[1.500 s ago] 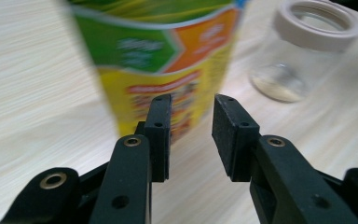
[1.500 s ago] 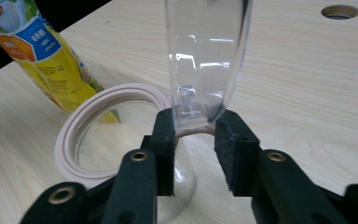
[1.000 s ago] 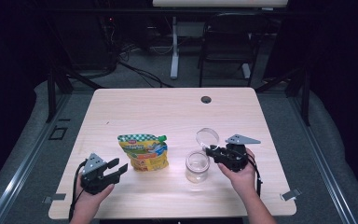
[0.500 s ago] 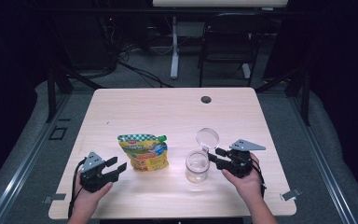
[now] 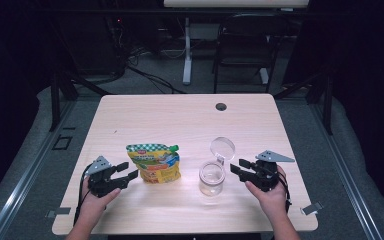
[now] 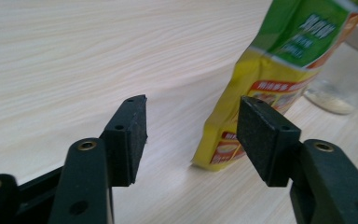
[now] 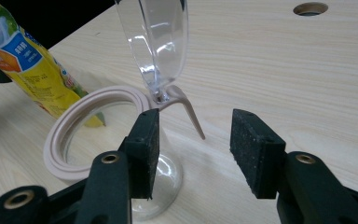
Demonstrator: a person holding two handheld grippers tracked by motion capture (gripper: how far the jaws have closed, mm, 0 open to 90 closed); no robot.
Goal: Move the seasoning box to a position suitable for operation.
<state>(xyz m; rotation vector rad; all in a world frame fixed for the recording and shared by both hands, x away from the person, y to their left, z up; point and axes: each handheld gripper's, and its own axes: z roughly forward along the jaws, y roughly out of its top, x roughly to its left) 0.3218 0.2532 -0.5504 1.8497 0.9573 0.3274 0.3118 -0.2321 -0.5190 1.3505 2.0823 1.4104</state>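
Two grippers are in my hands, both with jaws apart and empty. My right gripper (image 5: 244, 169) has drawn back from the jar (image 5: 212, 177), now just ahead of its jaws, so I judge its part there done. My left gripper (image 5: 125, 172) holds steady, the pouch (image 5: 154, 161) just ahead to its right. Jar: clear, round, pale ring, hinged lid (image 5: 222, 148) up. Pouch: glossy, crinkled, yellow-green. Table (image 5: 180, 115): pale woodgrain.

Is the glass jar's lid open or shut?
Open. The clear hinged lid stands tipped back above the jar, leaving its pale rim uncovered.
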